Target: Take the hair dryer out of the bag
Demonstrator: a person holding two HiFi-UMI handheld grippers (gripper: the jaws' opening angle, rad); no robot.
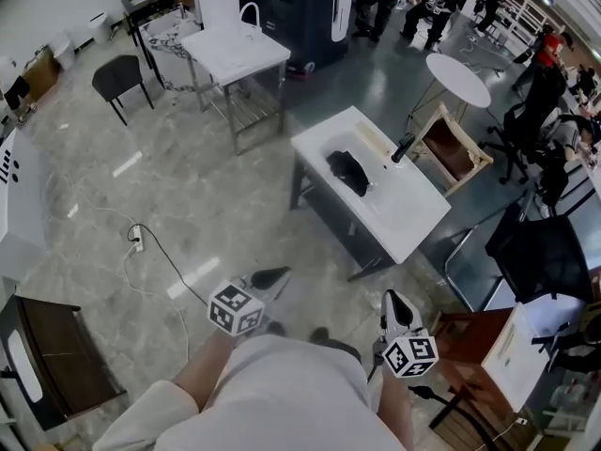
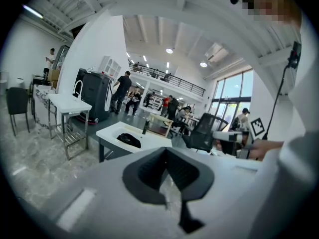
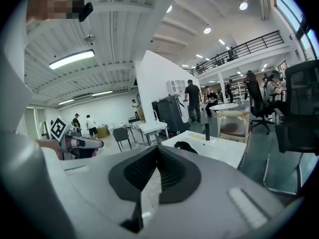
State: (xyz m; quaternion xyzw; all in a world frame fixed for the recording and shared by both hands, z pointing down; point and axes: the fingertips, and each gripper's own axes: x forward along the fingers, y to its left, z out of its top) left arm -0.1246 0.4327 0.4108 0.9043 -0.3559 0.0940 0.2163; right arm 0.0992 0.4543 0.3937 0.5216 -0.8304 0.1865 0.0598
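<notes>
A black bag (image 1: 347, 171) lies slumped on the white table (image 1: 413, 216) ahead of me; the hair dryer is not visible. A black upright object (image 1: 402, 147) stands near the table's far edge. Both grippers hang low by my body, well short of the table and over the floor. The left gripper (image 1: 275, 274) is shut and holds nothing, and so is the right gripper (image 1: 395, 301). In the left gripper view, the shut left gripper (image 2: 166, 150) points toward the bag (image 2: 128, 139). The right gripper view shows the right gripper (image 3: 157, 149) shut below the bag (image 3: 185, 146).
A wooden chair (image 1: 453, 150) stands just behind the table, with a round white table (image 1: 457, 78) beyond it. Another white table (image 1: 235, 50) and a black chair (image 1: 117, 78) are at the far left. A power strip with cable (image 1: 138, 240) lies on the floor. A black office chair (image 1: 540, 252) stands right.
</notes>
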